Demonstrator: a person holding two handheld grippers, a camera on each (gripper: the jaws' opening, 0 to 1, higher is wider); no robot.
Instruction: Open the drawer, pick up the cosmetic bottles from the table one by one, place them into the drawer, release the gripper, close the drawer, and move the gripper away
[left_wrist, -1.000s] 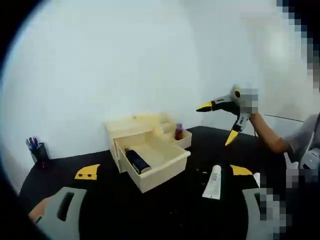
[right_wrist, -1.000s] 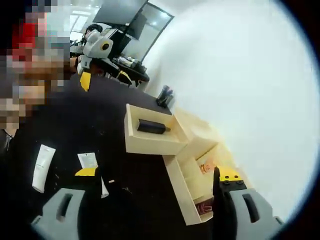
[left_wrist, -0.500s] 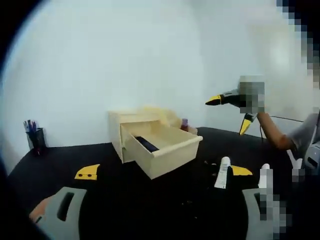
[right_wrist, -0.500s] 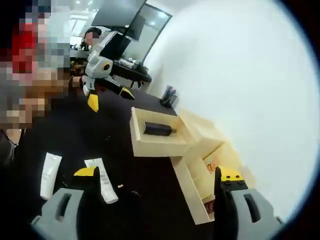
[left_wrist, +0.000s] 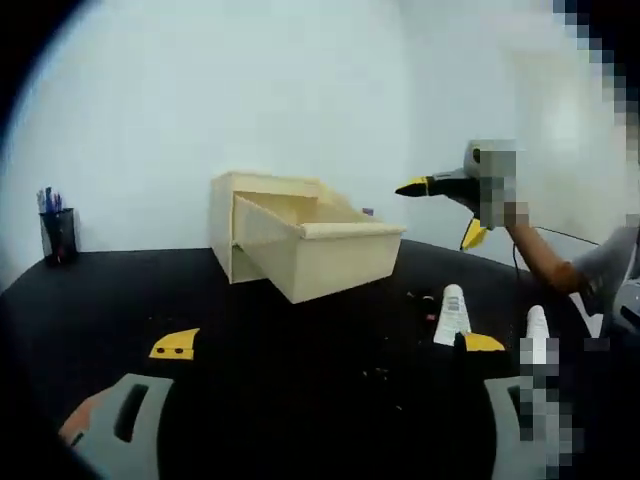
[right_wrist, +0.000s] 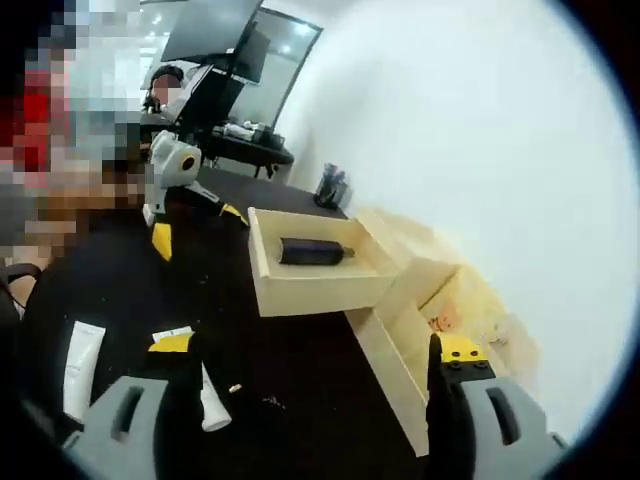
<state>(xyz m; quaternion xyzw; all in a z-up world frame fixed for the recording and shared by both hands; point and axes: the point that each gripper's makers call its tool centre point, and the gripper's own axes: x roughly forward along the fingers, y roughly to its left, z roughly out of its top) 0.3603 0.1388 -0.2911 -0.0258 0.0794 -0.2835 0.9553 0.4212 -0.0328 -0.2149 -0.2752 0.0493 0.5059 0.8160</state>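
Drawer (right_wrist: 312, 282) open (dark bottle (right_wrist: 312, 252) inside); tubes (left_wrist: 451, 314) near its front.

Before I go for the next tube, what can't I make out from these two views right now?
- Left gripper view: the inside of the open drawer is hidden by its own front wall from this low angle.
- Right gripper view: one white tube is partly covered by the right hand-held gripper's own left jaw.
- Right gripper view: print on the dark bottle in the drawer is too small to read.
- Left gripper view: mosaic patches cover part of the other white tube.
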